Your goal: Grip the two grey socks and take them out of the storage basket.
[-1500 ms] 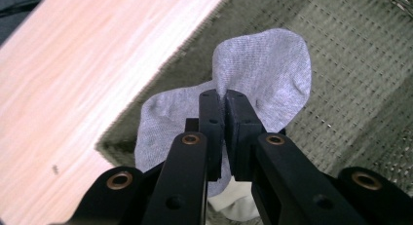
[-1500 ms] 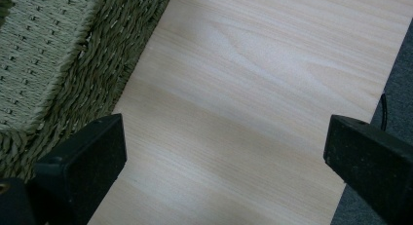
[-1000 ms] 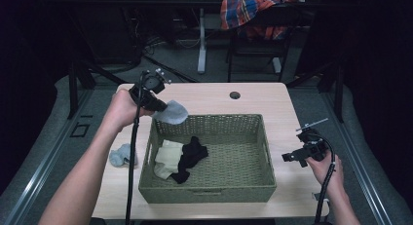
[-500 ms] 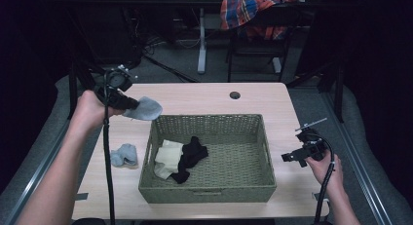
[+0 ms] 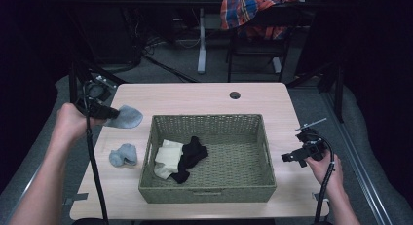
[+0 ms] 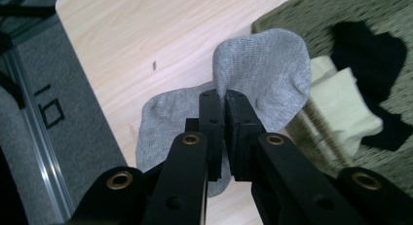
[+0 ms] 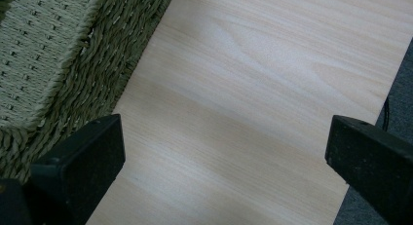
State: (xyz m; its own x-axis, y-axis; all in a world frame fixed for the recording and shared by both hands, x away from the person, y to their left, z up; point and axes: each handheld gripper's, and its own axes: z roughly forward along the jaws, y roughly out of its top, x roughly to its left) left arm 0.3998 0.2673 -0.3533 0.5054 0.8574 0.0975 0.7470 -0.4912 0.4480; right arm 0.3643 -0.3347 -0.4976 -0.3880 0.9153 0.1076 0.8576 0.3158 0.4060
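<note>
Item: grey sock [image 5: 125, 117], clenched in our left tongs [image 5: 110, 113], directly above its mate [image 5: 122, 155]; right tongs [image 5: 292, 156] released.

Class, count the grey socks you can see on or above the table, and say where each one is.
2. One grey sock hangs from the shut left gripper, left of the basket; another lies on the table nearer the person. The basket's clothes may hide more.

High view overlooks table [image 5: 204, 96], gripper views close, sharing basket [image 5: 207, 191]
</note>
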